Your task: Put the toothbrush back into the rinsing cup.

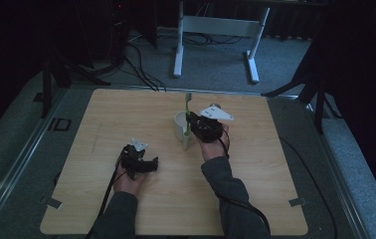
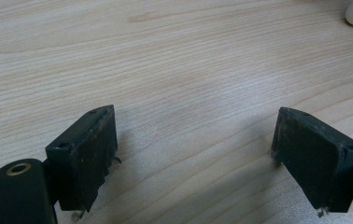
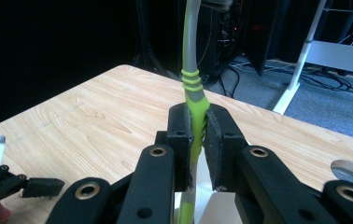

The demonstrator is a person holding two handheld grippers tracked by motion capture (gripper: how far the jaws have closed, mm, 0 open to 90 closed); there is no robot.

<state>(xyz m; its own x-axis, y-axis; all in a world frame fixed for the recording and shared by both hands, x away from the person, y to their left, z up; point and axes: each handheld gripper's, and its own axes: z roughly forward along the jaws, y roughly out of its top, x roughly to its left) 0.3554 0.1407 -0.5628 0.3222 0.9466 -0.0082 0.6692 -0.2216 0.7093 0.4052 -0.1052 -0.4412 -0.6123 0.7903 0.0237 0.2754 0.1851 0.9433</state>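
Two claws | right claw [image 3: 198,135] clamped on toothbrush [image 3: 194,93], upright so it stands in cup [image 1: 180,125] | left claw [image 2: 193,154] wide, empty, idle low over counter [image 2: 174,60], clear of work

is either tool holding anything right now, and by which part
The right tool grips a green toothbrush by its handle, upright over the white cup. The left tool is open and holds nothing.

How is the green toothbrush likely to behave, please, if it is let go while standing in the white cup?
The toothbrush is long and slim, so it would probably lean onto the rim. The white cup looks small and could tip. The right claw grips its ribbed handle, probably without slipping.
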